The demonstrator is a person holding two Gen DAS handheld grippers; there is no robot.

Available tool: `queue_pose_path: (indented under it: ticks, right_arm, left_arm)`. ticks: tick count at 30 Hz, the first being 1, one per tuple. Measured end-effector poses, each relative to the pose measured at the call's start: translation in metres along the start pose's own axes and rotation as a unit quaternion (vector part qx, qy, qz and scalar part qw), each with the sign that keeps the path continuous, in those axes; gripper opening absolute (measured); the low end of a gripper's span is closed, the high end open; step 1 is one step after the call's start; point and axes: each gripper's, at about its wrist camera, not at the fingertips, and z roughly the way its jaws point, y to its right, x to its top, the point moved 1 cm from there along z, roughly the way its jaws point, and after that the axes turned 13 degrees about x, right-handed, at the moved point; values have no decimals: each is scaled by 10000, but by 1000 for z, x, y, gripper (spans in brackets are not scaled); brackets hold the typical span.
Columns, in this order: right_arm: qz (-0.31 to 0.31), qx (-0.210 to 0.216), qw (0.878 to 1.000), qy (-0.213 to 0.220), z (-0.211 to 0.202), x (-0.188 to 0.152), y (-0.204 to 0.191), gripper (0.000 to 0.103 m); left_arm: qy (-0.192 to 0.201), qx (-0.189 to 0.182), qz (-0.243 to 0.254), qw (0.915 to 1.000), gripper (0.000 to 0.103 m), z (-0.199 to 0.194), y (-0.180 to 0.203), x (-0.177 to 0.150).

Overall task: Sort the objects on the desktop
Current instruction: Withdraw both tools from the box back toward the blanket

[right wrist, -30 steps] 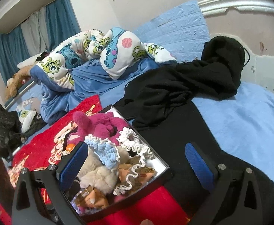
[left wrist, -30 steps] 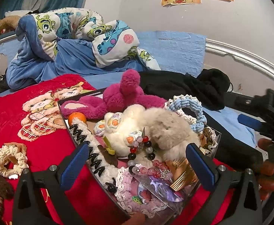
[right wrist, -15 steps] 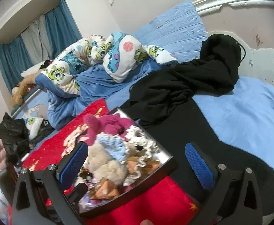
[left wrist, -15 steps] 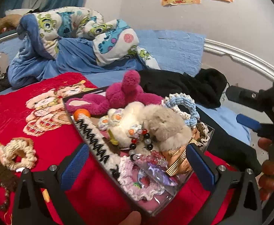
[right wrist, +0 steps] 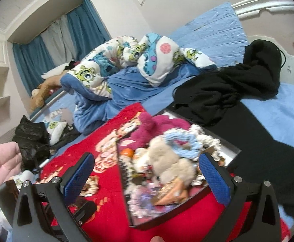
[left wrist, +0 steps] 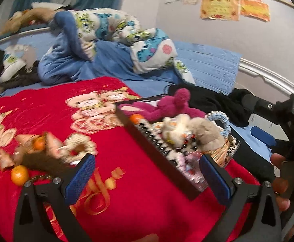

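Observation:
A black tray [left wrist: 159, 157] heaped with plush toys, scrunchies, beads and a hair claw sits on the red blanket [left wrist: 52, 109]; it also shows in the right wrist view [right wrist: 191, 203]. My left gripper [left wrist: 147, 173] is open and empty, above the blanket just left of the tray. Loose items lie at the left: a cream scrunchie [left wrist: 80, 145], a brown fuzzy piece [left wrist: 42, 161] and a small orange ball [left wrist: 19, 174]. My right gripper [right wrist: 147, 173] is open and empty, hovering over the tray's near side.
A crumpled cartoon quilt [left wrist: 114, 32] and blue blanket lie at the back. A black garment [right wrist: 227, 92] lies right of the tray. The right gripper's body and hand [left wrist: 288, 161] show at the right edge of the left wrist view.
My left gripper has swung left, away from the tray toward the loose items on the blanket. My right gripper has moved left so the tray now lies between its fingers. Both stay open.

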Motion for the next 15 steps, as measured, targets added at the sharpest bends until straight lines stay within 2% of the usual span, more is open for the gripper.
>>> queue_pose_path:
  ticks: [4, 8, 12, 15]
  right_arm:
    - [74, 144, 9998, 109, -2, -6, -16, 103]
    - [-92, 167, 9996, 214, -6, -11, -33, 103]
    - [-517, -51, 9986, 122, -2, -20, -49, 103]
    - [-802, -251, 9964, 83, 1, -28, -57, 103]
  left_arm:
    - [101, 386, 4, 9992, 103, -26, -25, -1]
    - [368, 579, 1, 9976, 103, -49, -37, -4]
    - [613, 767, 101, 9951, 103, -58, -46, -4]
    - [688, 735, 189, 9947, 103, -53, -54, -1]
